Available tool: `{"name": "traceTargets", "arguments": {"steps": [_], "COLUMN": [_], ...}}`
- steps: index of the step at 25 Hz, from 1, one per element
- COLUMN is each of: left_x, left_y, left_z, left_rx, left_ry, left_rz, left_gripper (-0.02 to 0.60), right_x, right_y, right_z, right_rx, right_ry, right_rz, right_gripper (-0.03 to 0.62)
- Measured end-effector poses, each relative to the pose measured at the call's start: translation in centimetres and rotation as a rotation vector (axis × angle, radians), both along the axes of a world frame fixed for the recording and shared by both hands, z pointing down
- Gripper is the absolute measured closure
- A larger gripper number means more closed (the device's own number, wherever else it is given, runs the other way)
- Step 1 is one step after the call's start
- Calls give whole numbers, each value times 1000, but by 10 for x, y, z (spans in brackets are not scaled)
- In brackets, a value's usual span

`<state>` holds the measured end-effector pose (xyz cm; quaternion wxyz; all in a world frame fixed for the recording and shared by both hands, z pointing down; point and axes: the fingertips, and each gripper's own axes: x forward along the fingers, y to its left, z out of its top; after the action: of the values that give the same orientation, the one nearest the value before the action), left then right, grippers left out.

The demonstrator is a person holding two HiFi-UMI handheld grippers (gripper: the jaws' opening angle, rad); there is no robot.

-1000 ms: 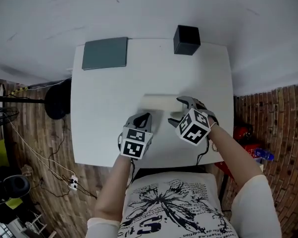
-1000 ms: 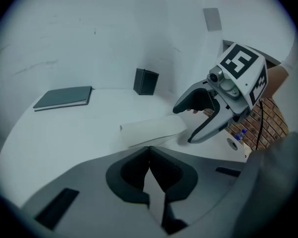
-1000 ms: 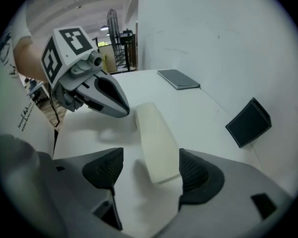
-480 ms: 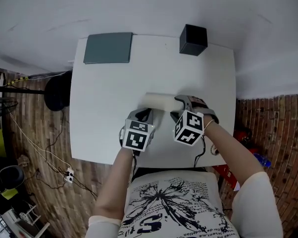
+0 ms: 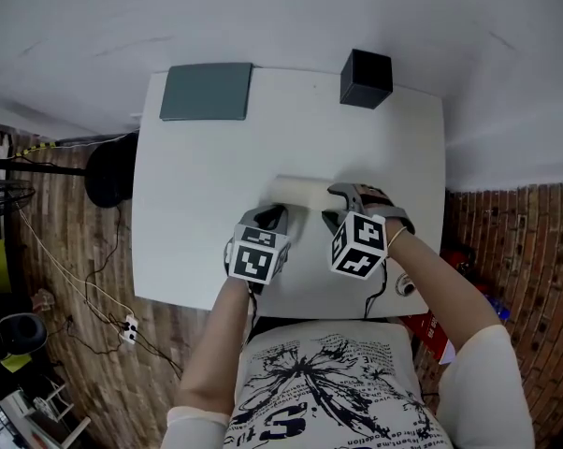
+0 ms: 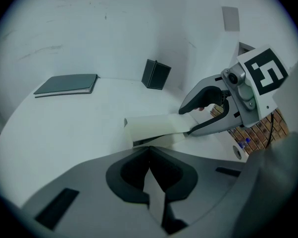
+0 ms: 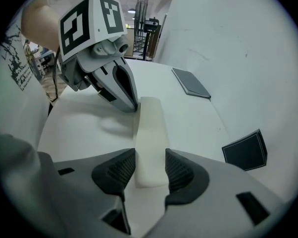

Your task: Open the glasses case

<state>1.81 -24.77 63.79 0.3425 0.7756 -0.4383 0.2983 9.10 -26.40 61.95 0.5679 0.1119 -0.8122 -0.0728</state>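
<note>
A pale cream glasses case (image 5: 300,193) lies on the white table (image 5: 197,195), in front of the person. My right gripper (image 5: 333,206) stands at its right end; in the right gripper view the case (image 7: 150,133) runs between the two ribbed pads (image 7: 120,171), whose jaws have just been closing and now touch both of its sides. My left gripper (image 5: 277,215) sits at the case's left end, jaws shut, with a thin pale edge of the case between them in the left gripper view (image 6: 149,150). There the lid (image 6: 151,125) shows a dark gap under it.
A grey-green notebook (image 5: 207,92) lies at the table's far left corner and a black box (image 5: 366,78) at the far right. A white wall rises behind the table. Cables and a black stand base (image 5: 108,181) are on the wooden floor to the left.
The right gripper has rolled and its jaws have closed in on the case's right end. The left gripper has hardly moved.
</note>
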Motion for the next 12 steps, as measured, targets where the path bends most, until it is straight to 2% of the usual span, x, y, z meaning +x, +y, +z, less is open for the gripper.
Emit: {"name": "traceTargets", "arguments": {"steps": [5, 12], "left_x": [2, 2], "left_y": [1, -1], "left_z": [-1, 0], "left_rx": [-6, -20], "left_ry": [-11, -19], "left_rz": [4, 3], "left_gripper": [568, 568], "right_x": [0, -1], "right_y": [0, -16], "right_z": [-12, -22], "right_rx": [-6, -24], "right_ry": [-15, -44], "right_rz": [-26, -41], "right_gripper": [479, 524]}}
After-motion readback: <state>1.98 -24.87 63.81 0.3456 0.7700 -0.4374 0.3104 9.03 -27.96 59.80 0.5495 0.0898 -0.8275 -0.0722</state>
